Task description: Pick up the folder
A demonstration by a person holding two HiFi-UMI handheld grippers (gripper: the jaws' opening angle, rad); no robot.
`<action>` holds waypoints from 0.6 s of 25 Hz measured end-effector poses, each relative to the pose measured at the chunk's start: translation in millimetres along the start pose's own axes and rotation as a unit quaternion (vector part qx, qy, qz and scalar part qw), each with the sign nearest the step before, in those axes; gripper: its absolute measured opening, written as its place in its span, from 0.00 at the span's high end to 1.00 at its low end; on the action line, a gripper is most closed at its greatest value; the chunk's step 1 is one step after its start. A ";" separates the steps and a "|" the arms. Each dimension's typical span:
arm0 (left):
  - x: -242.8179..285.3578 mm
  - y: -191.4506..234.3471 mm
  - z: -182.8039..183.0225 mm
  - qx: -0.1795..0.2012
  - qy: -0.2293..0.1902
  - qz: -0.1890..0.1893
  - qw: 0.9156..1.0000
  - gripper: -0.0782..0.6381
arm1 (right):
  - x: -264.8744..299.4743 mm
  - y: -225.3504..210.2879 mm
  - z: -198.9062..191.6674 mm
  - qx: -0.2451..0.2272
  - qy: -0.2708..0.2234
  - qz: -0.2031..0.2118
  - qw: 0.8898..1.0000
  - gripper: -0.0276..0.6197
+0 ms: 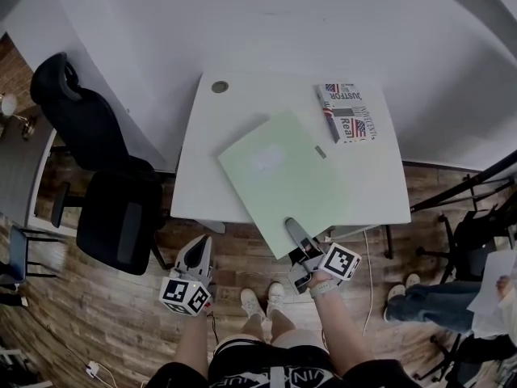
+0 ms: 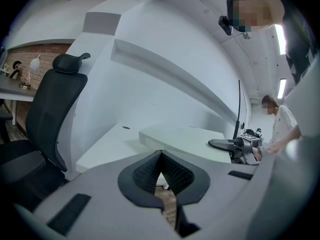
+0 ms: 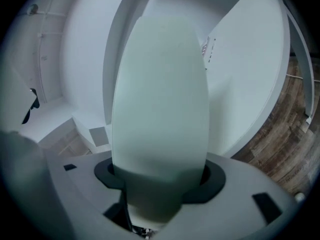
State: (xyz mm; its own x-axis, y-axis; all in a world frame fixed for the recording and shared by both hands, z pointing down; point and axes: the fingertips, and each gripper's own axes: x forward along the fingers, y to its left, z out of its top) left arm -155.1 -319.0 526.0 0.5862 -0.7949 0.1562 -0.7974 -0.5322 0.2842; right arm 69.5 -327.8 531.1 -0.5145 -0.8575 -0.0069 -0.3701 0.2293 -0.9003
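Note:
A pale green folder (image 1: 283, 176) lies slantwise over the white table (image 1: 206, 176), its near corner past the table's front edge. My right gripper (image 1: 292, 226) is shut on that near corner, one finger on top of the cover. In the right gripper view the folder (image 3: 160, 94) fills the space between the jaws of the right gripper (image 3: 159, 176) and stretches away. From the left gripper view the folder (image 2: 185, 136) seems raised a little off the tabletop. My left gripper (image 1: 199, 245) hangs below and left of the table's front edge, shut and empty (image 2: 160, 156).
A printed magazine (image 1: 349, 111) lies at the table's far right, a round cable hole (image 1: 220, 86) at the far left. A black office chair (image 1: 105, 184) stands left of the table. A seated person (image 1: 436, 301) is at the right, on the wooden floor.

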 end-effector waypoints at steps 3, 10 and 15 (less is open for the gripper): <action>-1.6 1.1 6.1 0.003 -0.003 0.000 1.000 0.87 | -1.5 8.8 5.0 -0.010 -0.005 0.004 1.000 0.51; -5.0 3.1 22.6 0.015 -0.010 0.002 1.000 0.87 | -10.1 26.6 18.7 -0.035 -0.016 0.008 0.999 0.51; -3.6 2.2 36.4 0.021 -0.017 0.004 1.000 0.87 | -13.2 33.5 29.2 -0.045 -0.023 0.005 0.999 0.51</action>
State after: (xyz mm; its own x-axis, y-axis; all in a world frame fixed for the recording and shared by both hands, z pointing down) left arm -164.1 -328.0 491.6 0.5759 -0.8079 0.1251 -0.8072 -0.5376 0.2437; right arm 86.6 -322.3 488.3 -0.4831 -0.8748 -0.0379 -0.4342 0.2770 -0.8572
